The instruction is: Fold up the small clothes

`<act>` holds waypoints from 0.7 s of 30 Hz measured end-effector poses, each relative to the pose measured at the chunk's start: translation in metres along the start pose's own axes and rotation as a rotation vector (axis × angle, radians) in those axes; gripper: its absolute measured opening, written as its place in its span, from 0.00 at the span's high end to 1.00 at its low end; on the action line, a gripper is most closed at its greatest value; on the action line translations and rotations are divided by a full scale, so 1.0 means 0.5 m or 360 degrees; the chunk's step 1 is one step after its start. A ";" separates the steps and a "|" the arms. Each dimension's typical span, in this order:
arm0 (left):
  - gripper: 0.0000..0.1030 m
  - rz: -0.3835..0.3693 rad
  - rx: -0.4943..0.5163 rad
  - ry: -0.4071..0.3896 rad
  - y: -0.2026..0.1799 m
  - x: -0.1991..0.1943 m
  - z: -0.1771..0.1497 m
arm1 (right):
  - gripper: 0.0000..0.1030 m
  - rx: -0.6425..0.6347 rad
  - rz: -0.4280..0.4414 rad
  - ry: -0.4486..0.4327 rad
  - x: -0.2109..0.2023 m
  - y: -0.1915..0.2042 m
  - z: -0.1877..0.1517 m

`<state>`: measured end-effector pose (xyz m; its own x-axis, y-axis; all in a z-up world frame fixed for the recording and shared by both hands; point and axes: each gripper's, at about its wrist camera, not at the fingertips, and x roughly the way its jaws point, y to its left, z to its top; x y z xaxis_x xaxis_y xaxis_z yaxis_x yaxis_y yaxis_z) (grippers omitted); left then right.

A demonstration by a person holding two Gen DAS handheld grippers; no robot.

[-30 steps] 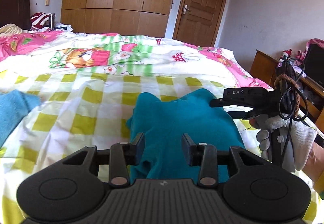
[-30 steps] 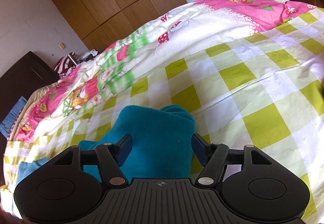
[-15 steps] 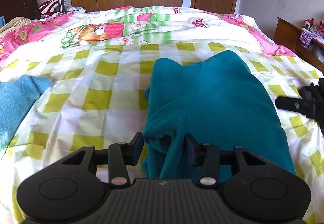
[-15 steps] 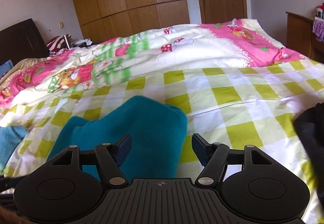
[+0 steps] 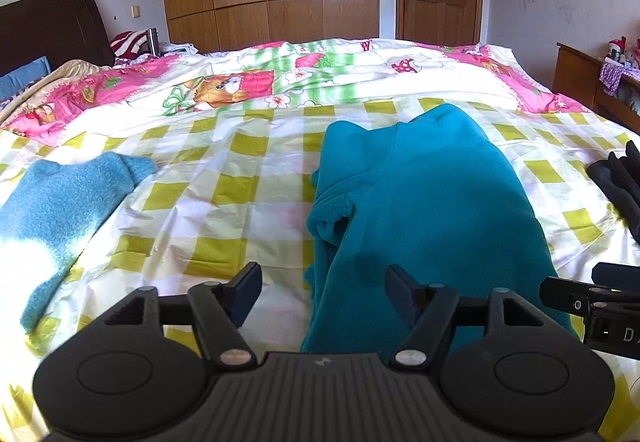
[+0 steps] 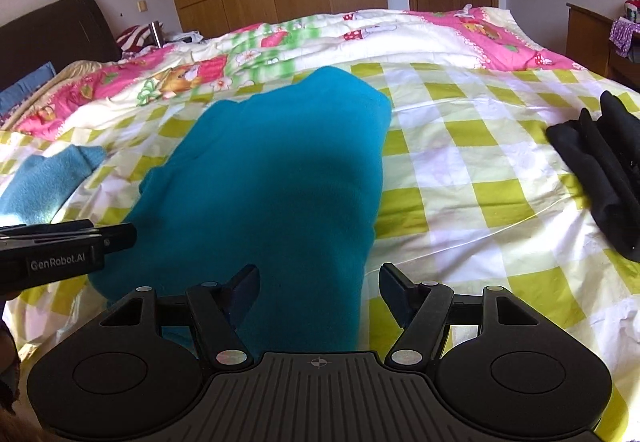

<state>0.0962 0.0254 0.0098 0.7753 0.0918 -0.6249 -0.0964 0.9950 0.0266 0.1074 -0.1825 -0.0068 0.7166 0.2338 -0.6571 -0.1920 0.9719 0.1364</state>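
- Left wrist view: my left tool (image 5: 322, 284) has just been opening and now stands wide, gripping nothing. The teal fleece garment (image 5: 424, 202) lies on the checked bedsheet (image 5: 224, 210) with its near left edge between my spread fingers, untouched. A bunched roll of fleece shows along that left edge; if I press on without smoothing it, I judge the fold will come out lumpy. My right tool (image 5: 592, 302) juts in low at the right, so both tools reaching for the same hem could knock together.
- Right wrist view: my right tool (image 6: 320, 288) is also wide and empty, with the garment's near right edge between its fingers. Fleece is thick and springy, so a shallow pinch may slip or catch only the top layer. The light blue garment (image 6: 48, 182) and black clothes (image 6: 600, 178) lie well apart, unlikely to be dragged along.
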 end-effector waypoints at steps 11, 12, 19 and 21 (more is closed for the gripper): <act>0.00 0.0011 -0.0012 0.0005 -0.012 -0.032 -0.056 | 0.35 0.0037 0.0009 -0.0047 -0.051 0.023 -0.047; 0.00 0.0019 -0.0018 0.0023 -0.013 -0.030 -0.064 | 0.35 0.0048 0.0004 -0.0047 -0.053 0.022 -0.051; 0.00 0.0011 -0.0044 0.0071 -0.020 -0.031 -0.090 | 0.35 0.0101 0.0002 -0.0013 -0.053 0.016 -0.081; 0.00 0.0006 -0.0024 0.0062 -0.025 -0.036 -0.092 | 0.35 0.0106 0.0003 0.0002 -0.051 0.017 -0.089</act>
<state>0.0549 0.0093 -0.0154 0.7501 0.0937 -0.6546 -0.1091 0.9939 0.0172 0.0578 -0.1817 -0.0218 0.7155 0.2357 -0.6577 -0.1483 0.9712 0.1867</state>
